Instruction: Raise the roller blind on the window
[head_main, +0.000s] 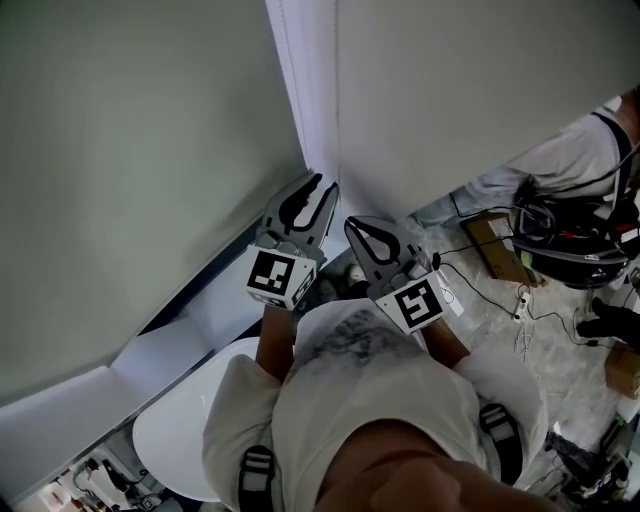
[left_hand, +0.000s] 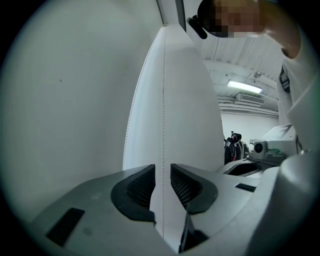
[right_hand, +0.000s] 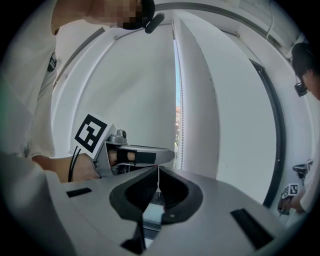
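The white roller blind hangs down in front of me, its fabric filling the left gripper view. A thin white bead chain runs down in front of it and passes between the jaws of my left gripper, which stand a narrow gap apart without pinching it. In the head view, the left gripper points at the blind's lower edge. My right gripper sits just beside and below it. The right gripper is shut on a thin strand of the chain; another strand hangs beside the blind.
A grey wall stands at the left, with a white sill below it. A white round seat lies at my lower left. A person crouches at the right among cables and gear on the floor.
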